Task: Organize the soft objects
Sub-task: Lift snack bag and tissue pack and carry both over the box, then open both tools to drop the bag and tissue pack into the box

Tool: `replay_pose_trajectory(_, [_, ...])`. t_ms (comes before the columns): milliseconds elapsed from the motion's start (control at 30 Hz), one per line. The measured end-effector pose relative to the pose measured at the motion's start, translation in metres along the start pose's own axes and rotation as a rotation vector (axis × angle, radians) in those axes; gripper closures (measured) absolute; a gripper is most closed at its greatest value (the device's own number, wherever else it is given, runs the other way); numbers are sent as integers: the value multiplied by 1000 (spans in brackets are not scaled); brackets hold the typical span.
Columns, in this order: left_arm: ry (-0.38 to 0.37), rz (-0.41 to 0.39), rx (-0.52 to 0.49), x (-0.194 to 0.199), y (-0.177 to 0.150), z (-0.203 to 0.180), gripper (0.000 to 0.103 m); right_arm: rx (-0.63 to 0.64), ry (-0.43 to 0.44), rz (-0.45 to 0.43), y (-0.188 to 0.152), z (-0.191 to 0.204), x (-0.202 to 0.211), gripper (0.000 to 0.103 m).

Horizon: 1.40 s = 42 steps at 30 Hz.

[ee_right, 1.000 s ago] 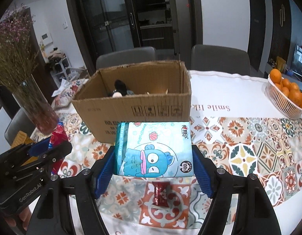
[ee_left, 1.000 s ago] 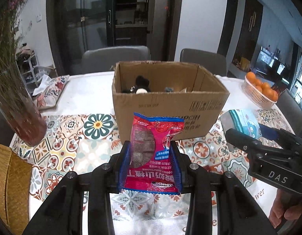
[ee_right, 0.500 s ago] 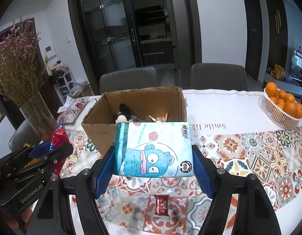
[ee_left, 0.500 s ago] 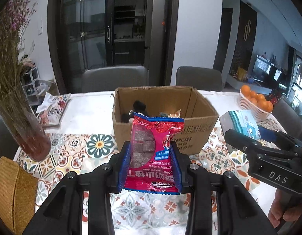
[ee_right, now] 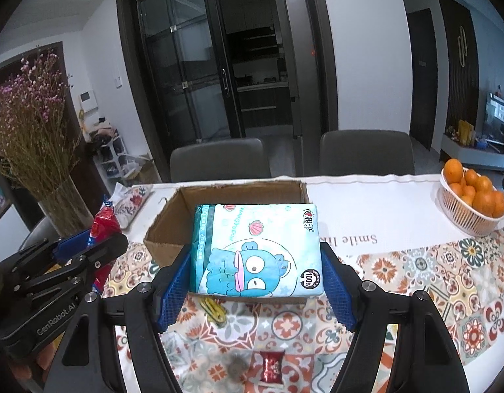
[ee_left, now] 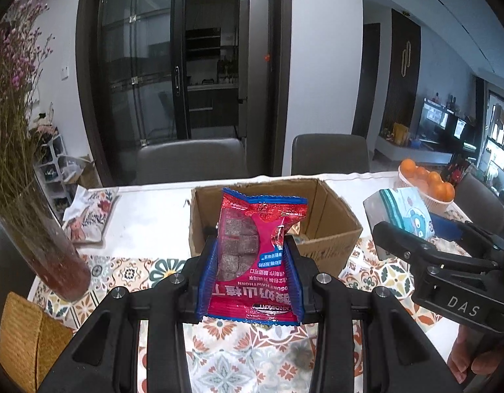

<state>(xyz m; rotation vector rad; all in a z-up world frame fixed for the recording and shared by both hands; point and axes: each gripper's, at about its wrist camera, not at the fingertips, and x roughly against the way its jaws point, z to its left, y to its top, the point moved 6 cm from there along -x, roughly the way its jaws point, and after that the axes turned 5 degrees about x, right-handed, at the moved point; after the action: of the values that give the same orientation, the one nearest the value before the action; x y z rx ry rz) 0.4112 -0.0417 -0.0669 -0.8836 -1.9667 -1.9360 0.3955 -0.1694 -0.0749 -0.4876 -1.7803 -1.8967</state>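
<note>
The left gripper (ee_left: 250, 281) is clamped on a red hawthorn snack packet (ee_left: 257, 258), its blue pads pressing the packet's two long edges so that it stands upright between them, top seam at 12 o'clock and printed base down at the finger roots; the right gripper (ee_right: 257, 281) is likewise closed on a teal cartoon tissue pack (ee_right: 257, 250), held flat with the pads on its left and right sides. Beyond each set of fingertips, at 12 o'clock, sits the open cardboard box (ee_left: 330, 249), whose near wall is hidden behind the held item in both wrist views while its far rim and side walls show above. In the left wrist view the right gripper crosses at 3 o'clock, just beside the box's right corner, and a glass vase of dried flowers (ee_left: 45, 249) stands at 9 o'clock, well apart from the box, leaving bare patterned tablecloth (ee_left: 127, 271) between them. Compared with a second ago, both packs now overlap the box opening instead of its front face, and the box looks smaller and lower, so both grippers have risen. On the cloth beneath the right gripper lie a yellow clip-like item (ee_right: 214, 309) at 7 o'clock and a small red wrapped sweet (ee_right: 272, 368) at 6 o'clock; a basket of oranges (ee_right: 471, 199) sits at 2 o'clock near the table edge
</note>
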Motion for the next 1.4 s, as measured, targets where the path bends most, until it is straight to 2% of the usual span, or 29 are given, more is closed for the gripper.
replay_pose_trajectory(433, [3,-58,0,-2,30,0,65,30,2,-70,37,4,3,29])
replay_pose_trajectory(800, [7,-52,-7,-24,54,3,65,55,-19,-83,62,2,-15,29])
replay_pose_trajectory(1100, [-13,26,7,-62,65,8,65,54,-11,-36,75,0,-45,29])
replay_pose_trajectory(1400, [12,123,-10,-100,61,12,65,58,-22,59,77,-4,-84,29])
